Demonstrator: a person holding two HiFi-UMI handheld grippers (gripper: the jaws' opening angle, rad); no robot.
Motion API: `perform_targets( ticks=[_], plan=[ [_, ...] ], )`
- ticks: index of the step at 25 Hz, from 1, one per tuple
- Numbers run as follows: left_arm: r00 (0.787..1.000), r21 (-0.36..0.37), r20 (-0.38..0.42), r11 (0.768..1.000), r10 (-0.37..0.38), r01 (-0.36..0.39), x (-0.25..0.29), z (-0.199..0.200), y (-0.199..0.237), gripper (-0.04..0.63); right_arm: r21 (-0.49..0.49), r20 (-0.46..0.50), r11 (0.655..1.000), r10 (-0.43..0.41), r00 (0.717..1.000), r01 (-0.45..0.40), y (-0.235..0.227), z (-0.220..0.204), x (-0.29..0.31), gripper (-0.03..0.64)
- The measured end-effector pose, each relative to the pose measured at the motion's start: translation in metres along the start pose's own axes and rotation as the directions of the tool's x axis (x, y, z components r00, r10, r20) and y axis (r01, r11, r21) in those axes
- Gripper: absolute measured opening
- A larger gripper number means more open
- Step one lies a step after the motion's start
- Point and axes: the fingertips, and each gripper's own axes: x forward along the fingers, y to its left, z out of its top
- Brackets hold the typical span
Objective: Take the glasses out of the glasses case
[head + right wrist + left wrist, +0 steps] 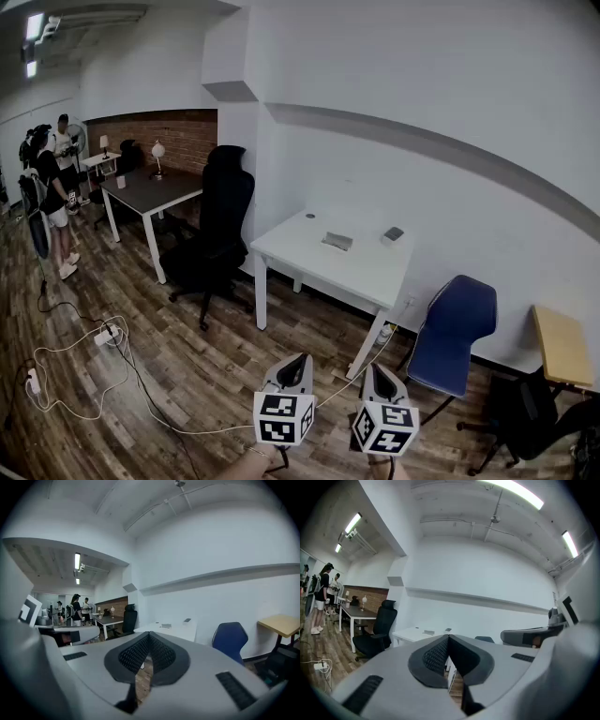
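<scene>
The task has not started: the person stands well back from the white rectangular desk (319,261), with both tools held low in front and pointed toward it. The left gripper (448,637) has its dark ribbed pads pressed together with nothing between them, and the right gripper (148,634) is likewise closed and empty. The glasses case must be one of the small things on the desk top, either the flat grey rectangular object (337,241) near the middle or the small dark-topped box (394,234) toward the desk's right rear corner. From here both are too small to tell which, and no glasses show. A black high-backed office chair (221,230) stands just left of the desk, a blue moulded chair (456,326) just right of it, and pale cables (70,361) trail over the wooden floor well to the desk's left. The likeliest trouble is reaching for the wrong object, since the case cannot be identified at this range. Arriving with both jaws shut would probably shove a light case across the smooth top, perhaps off the desk's edge. Opening the lid with one tool while the other is idle could flip the case over. Squeezing the lenses or a thin temple arm could bend or scratch the glasses.
</scene>
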Motion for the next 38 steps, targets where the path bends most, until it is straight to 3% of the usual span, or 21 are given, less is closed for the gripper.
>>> perform_targets(
  ticks=[25,38],
  plan=[
    [0.999,-0.008,-0.052,1.0,-0.01,0.01,0.01,-0.023,0.064,0.008,0.085,-0.065,0.995,-0.048,0.997,0.053,0.029,-0.029,0.034,0.032],
    [0.999,-0.013,-0.041,1.0,0.016,-0.017,0.085,-0.018,0.092,0.008,0.099,-0.061,0.995,-0.015,0.998,0.021,0.009,-0.02,0.123,0.032]
  ],
)
